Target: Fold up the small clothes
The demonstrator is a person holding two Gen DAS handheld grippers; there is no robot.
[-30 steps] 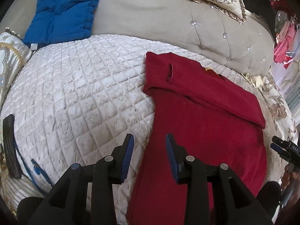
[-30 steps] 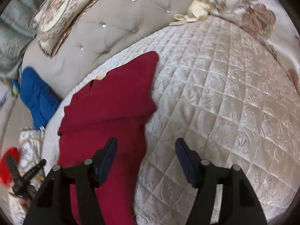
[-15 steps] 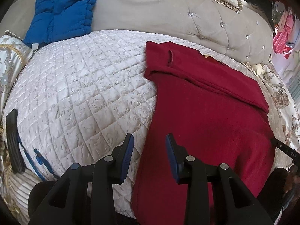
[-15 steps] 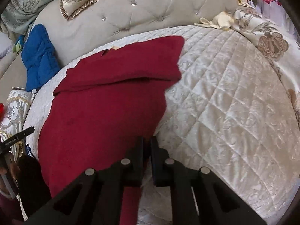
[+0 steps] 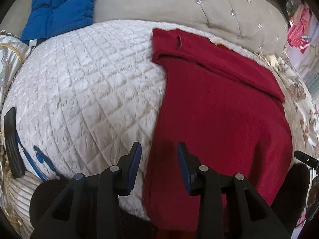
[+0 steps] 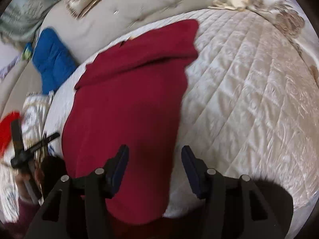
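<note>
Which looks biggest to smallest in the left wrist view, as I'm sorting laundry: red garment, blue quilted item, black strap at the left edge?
1. red garment
2. blue quilted item, partly cropped
3. black strap

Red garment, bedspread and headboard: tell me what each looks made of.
Red garment: soft matte knit or fleece, probably; no sheen, thick rolled fold edge.
Bedspread: glossy satin-like quilted fabric; diamond stitching and shiny highlights.
Headboard: padded beige upholstery, fabric or faux leather, unclear; tufted dimples with sparkling studs.
</note>
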